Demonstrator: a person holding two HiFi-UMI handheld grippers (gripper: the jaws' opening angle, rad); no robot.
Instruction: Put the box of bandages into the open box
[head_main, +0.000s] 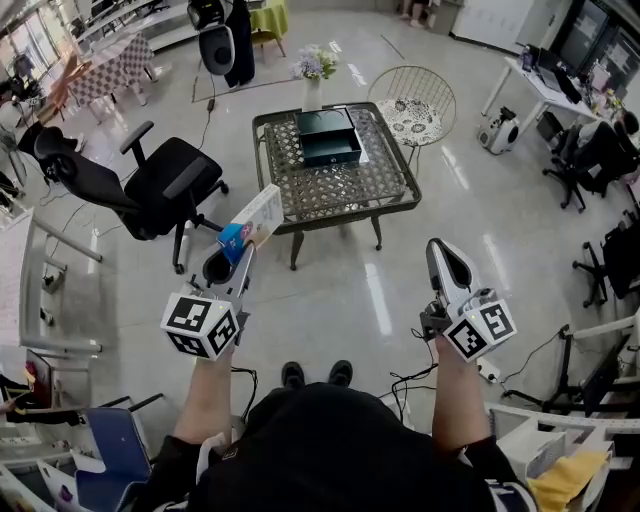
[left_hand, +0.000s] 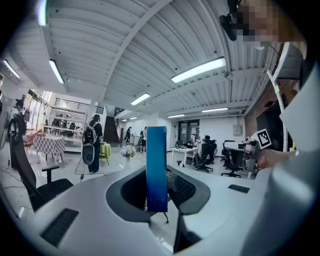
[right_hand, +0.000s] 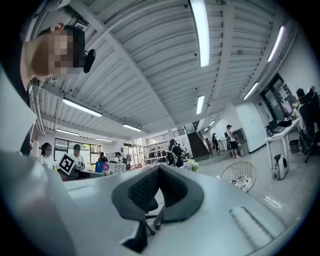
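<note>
The box of bandages (head_main: 254, 218), white with a blue end, is held in the air in front of me, with my left gripper (head_main: 238, 256) shut on its lower end. In the left gripper view its blue edge (left_hand: 156, 170) stands upright between the dark pads. The open box (head_main: 330, 140), dark green, lies on the far half of the low woven-top table (head_main: 392, 172), well ahead of both grippers. My right gripper (head_main: 446, 264) hangs at the right, shut with nothing in it; its pads meet in the right gripper view (right_hand: 159, 186).
A vase of flowers (head_main: 313, 78) stands at the table's far edge. A black office chair (head_main: 150, 185) is to the table's left and a wire chair (head_main: 412, 105) behind it at the right. Desks and more chairs line the room's right side.
</note>
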